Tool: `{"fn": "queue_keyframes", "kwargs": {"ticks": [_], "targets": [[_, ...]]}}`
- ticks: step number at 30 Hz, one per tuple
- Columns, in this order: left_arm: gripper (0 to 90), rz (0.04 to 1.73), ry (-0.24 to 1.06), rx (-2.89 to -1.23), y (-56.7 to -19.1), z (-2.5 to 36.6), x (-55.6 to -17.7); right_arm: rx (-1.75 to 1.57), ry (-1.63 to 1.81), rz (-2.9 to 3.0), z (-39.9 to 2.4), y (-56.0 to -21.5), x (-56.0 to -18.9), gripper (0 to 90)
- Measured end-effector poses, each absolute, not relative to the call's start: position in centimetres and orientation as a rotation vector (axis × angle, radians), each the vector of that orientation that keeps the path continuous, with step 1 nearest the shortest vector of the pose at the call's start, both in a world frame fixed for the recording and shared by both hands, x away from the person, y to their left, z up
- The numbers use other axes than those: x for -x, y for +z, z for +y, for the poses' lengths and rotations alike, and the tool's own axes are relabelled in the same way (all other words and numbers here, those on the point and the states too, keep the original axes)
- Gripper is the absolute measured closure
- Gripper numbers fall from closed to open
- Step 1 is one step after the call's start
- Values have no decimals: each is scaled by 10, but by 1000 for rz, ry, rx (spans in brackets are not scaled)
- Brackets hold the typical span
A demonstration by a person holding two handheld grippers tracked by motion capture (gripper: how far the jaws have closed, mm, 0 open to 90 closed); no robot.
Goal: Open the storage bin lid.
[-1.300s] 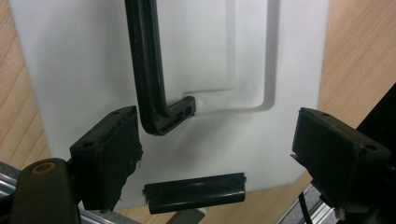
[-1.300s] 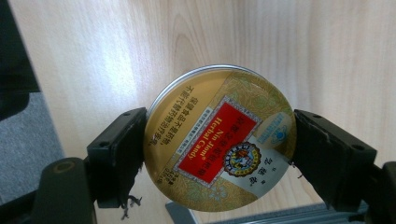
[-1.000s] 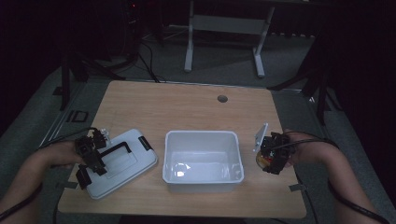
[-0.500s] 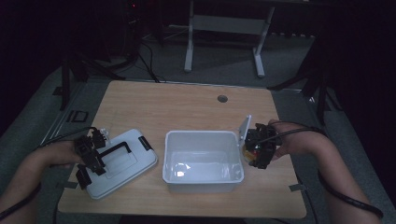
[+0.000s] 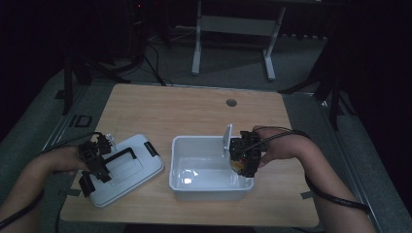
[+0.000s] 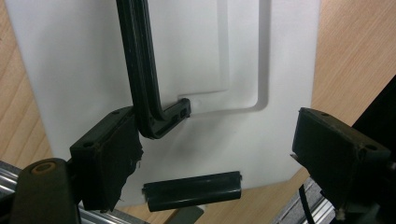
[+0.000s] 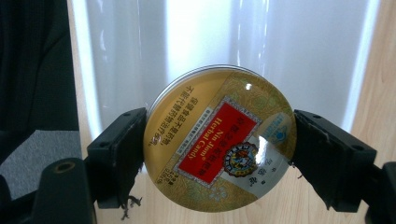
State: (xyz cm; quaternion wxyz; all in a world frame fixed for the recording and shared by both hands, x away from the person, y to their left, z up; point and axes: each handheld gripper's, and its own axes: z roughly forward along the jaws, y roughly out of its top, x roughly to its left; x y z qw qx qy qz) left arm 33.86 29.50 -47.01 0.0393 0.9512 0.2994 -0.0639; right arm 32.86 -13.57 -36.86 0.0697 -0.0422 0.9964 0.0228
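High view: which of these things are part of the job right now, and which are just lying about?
In the job:
round candy tin, in the right tongs
white bin
white lid, under the left tongs

Lying about:
metal stand
floor cables

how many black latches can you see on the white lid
2: one latch on the white lid's end nearest the bin, one latch at the opposite end under the left gripper. Others may be hidden.
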Motion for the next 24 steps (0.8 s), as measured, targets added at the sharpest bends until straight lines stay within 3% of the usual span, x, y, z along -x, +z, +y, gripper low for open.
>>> {"fn": "queue_keyframes", "kwargs": {"ticks": [24], "targets": [[146,907,-210,-2920,-475,295,-337,183,12,3091,-118,-446,-348,208]]}}
